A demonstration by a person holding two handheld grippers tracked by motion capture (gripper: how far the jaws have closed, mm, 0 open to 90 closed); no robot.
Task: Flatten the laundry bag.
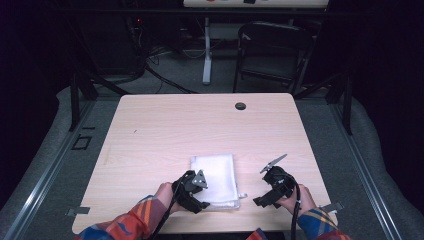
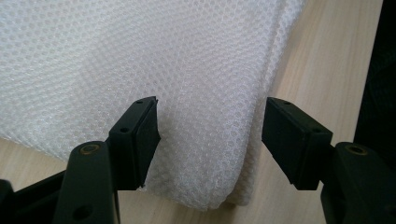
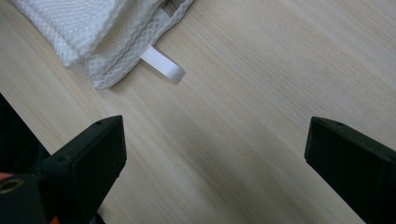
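Note:
A folded white mesh cloth [image 1: 215, 177] lies near the table's front edge, at the middle. My left gripper [image 1: 198, 192] sits over its near left corner, open, with the jaws astride a folded corner of the mesh [image 2: 210, 140]. My right gripper [image 1: 266, 192] rests on bare wood to the right of the cloth, wide open with nothing between its jaws. In the right gripper view the cloth's corner [image 3: 100, 32] and a small white ribbon tab [image 3: 163, 65] lie ahead of the jaws.
The light wood table [image 1: 175, 130] has a dark cable hole [image 1: 240, 106] near its far edge. Beyond the table stand a black folding chair [image 1: 272, 52] and a white desk leg [image 1: 206, 50] on grey carpet.

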